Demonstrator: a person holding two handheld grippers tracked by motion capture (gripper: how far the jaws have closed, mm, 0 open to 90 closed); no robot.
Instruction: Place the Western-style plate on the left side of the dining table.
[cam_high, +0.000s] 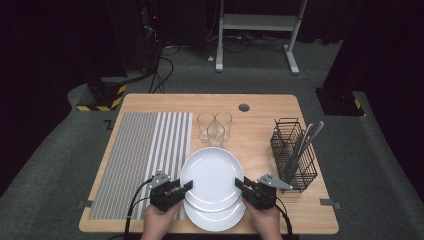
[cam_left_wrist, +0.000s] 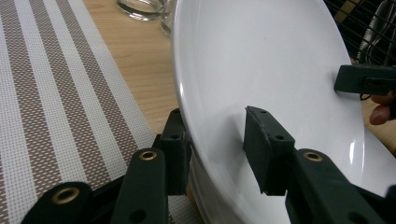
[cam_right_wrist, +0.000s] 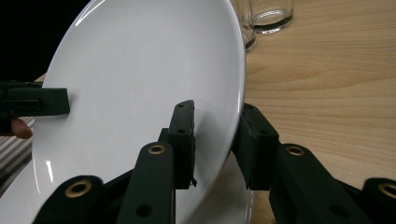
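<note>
- Nearest, at the front edge of the wooden surface (cam_high: 260, 145): left gripper (cam_high: 186, 187) and right gripper (cam_high: 239, 183), each held in a hand, set on opposite sides of a white upper plate (cam_high: 212, 177).
- Left gripper's fingers (cam_left_wrist: 264, 154) astride the plate's left rim, 1 over the face and 1 under the edge, closed on it or very nearly so.
- Right gripper's fingers (cam_right_wrist: 183, 140) likewise astride the right rim, 1 above and 1 below.
- Upper plate tilted in both gripper views, raised off a lower plate (cam_high: 215, 219) lying flat beneath it at the front edge.
- Just left of the plates: a striped placemat (cam_high: 140, 160), grey-brown and white, running front to back.
- Right of the plates: a black wire caddy (cam_high: 295, 155) with metal cutlery (cam_high: 305, 142) standing in it.
- Farther back, just behind the upper plate: 3 clear glasses (cam_high: 214, 127) clustered together, touching.
- Beyond those, a round grommet (cam_high: 244, 107) near the far edge.
</note>
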